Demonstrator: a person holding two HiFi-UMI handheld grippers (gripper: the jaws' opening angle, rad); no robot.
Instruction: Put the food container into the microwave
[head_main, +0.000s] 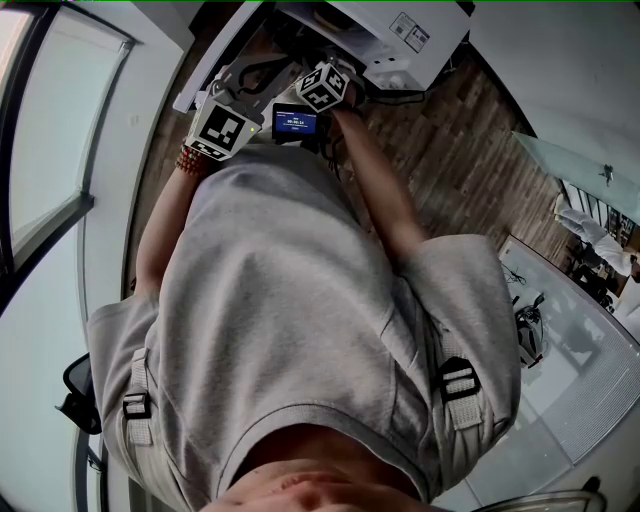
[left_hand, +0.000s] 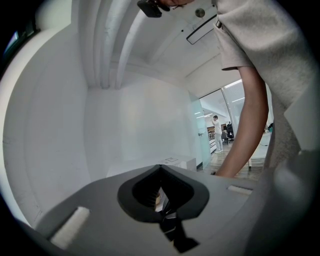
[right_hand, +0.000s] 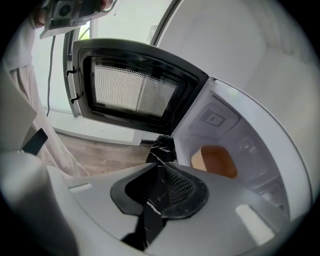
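Microwave stands door-open ahead of the right tool; both it and the left tool are closed, empty.

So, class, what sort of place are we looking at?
Probably an office or lab kitchen corner: an open microwave, a wood-plank floor, and glass walls with people standing beyond.

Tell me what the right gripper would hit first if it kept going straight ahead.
The right gripper would probably meet the hinge side of the open microwave door, beside the microwave cavity; depth is unclear.
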